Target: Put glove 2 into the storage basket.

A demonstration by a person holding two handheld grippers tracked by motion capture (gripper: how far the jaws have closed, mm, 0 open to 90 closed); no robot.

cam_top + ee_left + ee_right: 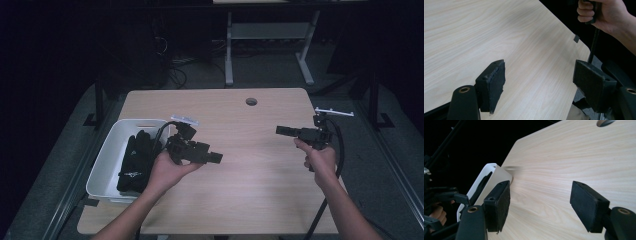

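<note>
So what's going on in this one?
A person sits at a wooden table with a hand-held gripper in each hand. The left hand-held gripper hangs beside a white bin at the table's left edge, which holds black gloves. The right hand-held gripper hangs over the table's right side, pointing toward the left one. Both have their jaws open with nothing between them, and neither touches the bin or the gloves.

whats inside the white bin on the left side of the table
The white bin holds a pile of black fabric items, possibly gloves, one with a small white logo. The left gripper and hand cover its right edge; anything beneath the pile is hidden.
</note>
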